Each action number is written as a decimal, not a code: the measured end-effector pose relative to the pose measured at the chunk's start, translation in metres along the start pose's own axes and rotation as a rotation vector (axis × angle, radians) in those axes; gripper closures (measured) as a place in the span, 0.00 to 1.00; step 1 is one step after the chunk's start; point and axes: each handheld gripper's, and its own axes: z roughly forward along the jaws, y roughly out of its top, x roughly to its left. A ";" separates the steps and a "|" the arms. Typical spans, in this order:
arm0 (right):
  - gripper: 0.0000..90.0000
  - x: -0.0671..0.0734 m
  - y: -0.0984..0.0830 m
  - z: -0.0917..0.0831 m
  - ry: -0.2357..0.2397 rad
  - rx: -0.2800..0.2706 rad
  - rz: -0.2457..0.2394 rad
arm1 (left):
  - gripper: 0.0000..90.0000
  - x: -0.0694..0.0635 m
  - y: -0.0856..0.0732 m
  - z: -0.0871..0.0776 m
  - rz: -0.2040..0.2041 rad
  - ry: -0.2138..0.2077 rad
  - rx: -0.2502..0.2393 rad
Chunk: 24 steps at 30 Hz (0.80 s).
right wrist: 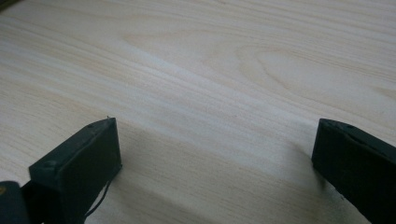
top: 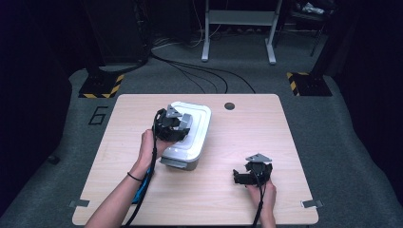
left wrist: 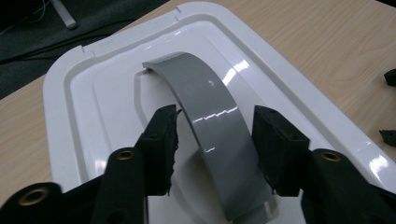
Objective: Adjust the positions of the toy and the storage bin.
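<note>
From above, a pale wooden table (top: 228, 142) stands on grey carpet (top: 332, 123) in a dark room, with a metal stand (top: 237, 28), black cables (top: 204, 73) and yellow-and-black striped floor plates (top: 100, 86) beyond it. A white lidded box (top: 195, 135) lies left of the table's middle. The left gripper (top: 177, 124) sits on top of the box; the right gripper (top: 247, 176) rests near the table's front edge, well right of the box.

In the left gripper view, the jaws straddle the box's raised grey handle (left wrist: 210, 126), the right pad touching it and the left just beside it.

In the right gripper view, the jaws stand wide apart over bare wood (right wrist: 210, 93), holding nothing.
</note>
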 end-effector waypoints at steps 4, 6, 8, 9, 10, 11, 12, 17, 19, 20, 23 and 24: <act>0.01 0.000 0.000 0.000 0.001 -0.001 -0.001 | 0.64 0.001 -0.001 0.001 0.001 -0.005 -0.004; 0.01 0.000 0.000 0.000 0.001 0.001 0.004 | 0.66 0.004 -0.002 0.001 -0.008 -0.009 -0.006; 0.01 0.000 0.000 0.000 0.001 0.000 0.002 | 0.67 0.008 -0.003 0.000 -0.021 -0.013 -0.009; 0.01 0.000 0.000 0.000 0.001 -0.001 -0.001 | 0.68 0.011 -0.004 0.000 -0.020 -0.017 -0.006; 0.01 0.000 0.000 0.000 0.001 -0.001 -0.001 | 0.69 0.012 -0.004 0.000 -0.021 -0.012 -0.009; 0.01 0.000 0.000 0.000 0.001 -0.001 -0.001 | 0.69 0.014 -0.005 0.000 -0.026 -0.014 -0.009; 0.01 0.000 0.000 0.000 0.001 -0.001 -0.001 | 0.70 0.016 -0.006 0.000 -0.027 -0.015 -0.011; 0.01 0.000 0.000 0.000 0.002 -0.001 -0.001 | 0.72 0.021 -0.008 0.000 -0.042 -0.038 -0.023; 0.01 0.000 0.000 0.000 0.001 0.000 0.002 | 0.72 0.023 -0.009 0.000 -0.056 -0.066 -0.034; 0.01 0.000 0.000 0.000 0.002 0.000 0.002 | 0.72 0.024 -0.009 0.000 -0.059 -0.075 -0.036; 0.01 0.000 0.000 0.000 0.002 0.000 0.003 | 0.73 0.027 -0.011 0.000 -0.065 -0.113 -0.047; 0.01 0.000 0.000 0.000 0.003 0.000 0.003 | 0.74 0.027 -0.011 0.000 -0.063 -0.114 -0.045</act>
